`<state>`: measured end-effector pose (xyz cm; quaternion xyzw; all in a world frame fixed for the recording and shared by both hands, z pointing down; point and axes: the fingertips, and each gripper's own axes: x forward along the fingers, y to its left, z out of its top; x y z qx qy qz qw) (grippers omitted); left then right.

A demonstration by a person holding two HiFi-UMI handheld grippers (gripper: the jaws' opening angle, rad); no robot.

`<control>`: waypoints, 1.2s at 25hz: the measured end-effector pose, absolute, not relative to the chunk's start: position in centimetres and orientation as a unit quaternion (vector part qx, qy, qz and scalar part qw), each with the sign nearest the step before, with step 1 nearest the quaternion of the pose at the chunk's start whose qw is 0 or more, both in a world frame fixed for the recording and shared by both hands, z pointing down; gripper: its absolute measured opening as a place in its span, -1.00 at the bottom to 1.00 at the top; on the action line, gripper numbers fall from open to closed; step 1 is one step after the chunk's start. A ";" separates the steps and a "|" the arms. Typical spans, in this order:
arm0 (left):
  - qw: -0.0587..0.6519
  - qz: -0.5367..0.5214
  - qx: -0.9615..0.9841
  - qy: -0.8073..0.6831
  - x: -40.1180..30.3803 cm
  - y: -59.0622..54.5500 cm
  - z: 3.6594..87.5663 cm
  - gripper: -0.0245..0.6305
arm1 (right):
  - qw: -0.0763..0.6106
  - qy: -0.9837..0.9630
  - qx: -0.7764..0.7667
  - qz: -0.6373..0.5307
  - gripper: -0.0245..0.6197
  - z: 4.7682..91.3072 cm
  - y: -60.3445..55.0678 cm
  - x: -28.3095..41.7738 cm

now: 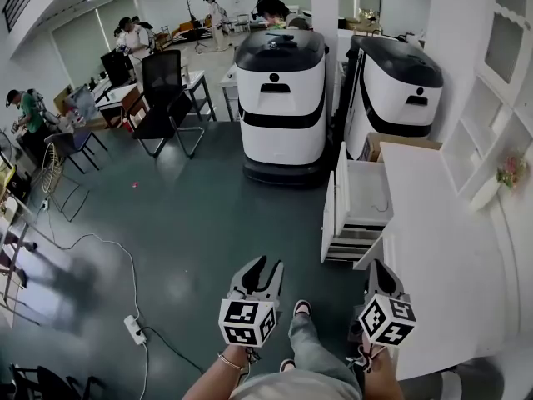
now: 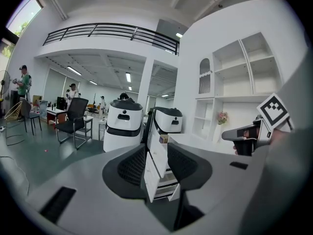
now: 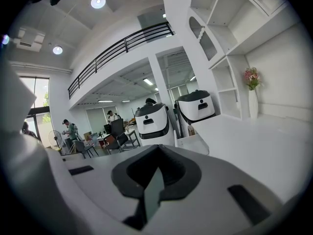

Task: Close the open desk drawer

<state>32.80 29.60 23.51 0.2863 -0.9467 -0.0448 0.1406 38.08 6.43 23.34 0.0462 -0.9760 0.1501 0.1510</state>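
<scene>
— Where is the drawer (image 1: 366,192) lying?
— It's jutting out of the worktop (image 1: 441,223) toward the open floor, ahead of both claws and well apart from them. My left claw (image 1: 265,263) is hovering spread and empty on the floor side, facing its front. The right claw (image 1: 377,265), pressed together, is sitting beside the worktop.
— Views?
— The left gripper view is framing the drawer fronts, while the head view is showing the inside.

Dark floor (image 1: 191,223) is carrying the white drawer unit (image 1: 356,215), a black office chair (image 1: 165,98) and a power strip (image 1: 134,329) ahead of me. White desk (image 1: 433,248) on my right is holding a flower vase (image 1: 506,173).
</scene>
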 end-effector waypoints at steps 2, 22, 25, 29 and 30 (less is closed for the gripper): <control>0.139 -0.040 0.290 -0.946 30.3 28.8 23.7 -0.46 | 0.152 -0.975 0.048 0.152 -0.90 23.8 5.7 35.5; 0.139 -0.017 0.333 -0.933 6.9 18.3 22.2 -0.46 | 0.161 -0.968 0.084 0.172 -0.90 24.0 -4.3 14.2; 0.143 -0.013 0.352 -0.925 4.8 16.4 22.7 -0.46 | 0.163 -0.965 0.107 0.176 -0.90 24.5 -6.2 13.0; 0.146 -0.013 0.374 -0.916 1.4 14.2 23.5 -0.46 | 0.169 -0.961 0.129 0.178 -0.90 25.5 -7.6 11.0; 0.147 -0.012 0.382 -0.912 0.5 13.7 23.8 -0.46 | 0.170 -0.960 0.135 0.177 -0.90 25.9 -7.9 10.5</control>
